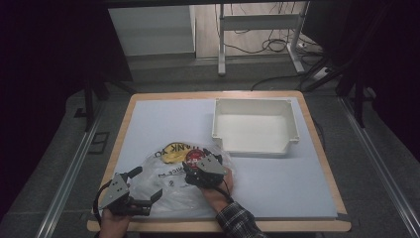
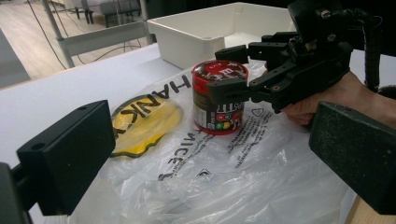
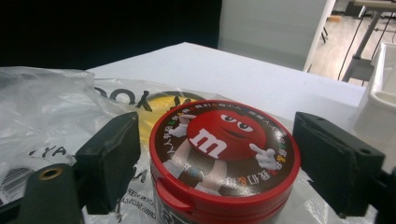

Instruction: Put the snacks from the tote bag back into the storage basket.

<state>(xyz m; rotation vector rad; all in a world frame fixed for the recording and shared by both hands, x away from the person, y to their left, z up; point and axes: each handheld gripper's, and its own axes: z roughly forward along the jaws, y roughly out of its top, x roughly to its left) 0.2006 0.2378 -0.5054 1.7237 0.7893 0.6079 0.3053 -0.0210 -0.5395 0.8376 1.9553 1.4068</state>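
Table (image 1: 277, 178): one bin (image 1: 255, 126) | one bag (image 1: 171, 191) | one candy tub (image 2: 218, 98) (upright) | right hand-held gripper (image 2: 227, 69) straddling, unclenched

The candy can (image 2: 218, 98) has a red lid printed with a red cartoon face, a white "m", and a dark brown ring of coloured lettering. The plastic bag (image 2: 224, 172) is clear with black print and a yellow-and-black round mark. The bin (image 1: 255, 125) is plain white. The desk (image 1: 163, 119) is pale blue-grey with a light wood edge. Both hand-held grippers, left (image 1: 143, 194) and right (image 1: 200, 163), are black.

White "m" on can lid (image 3: 224, 144); "HANK" on bag (image 2: 154, 109).
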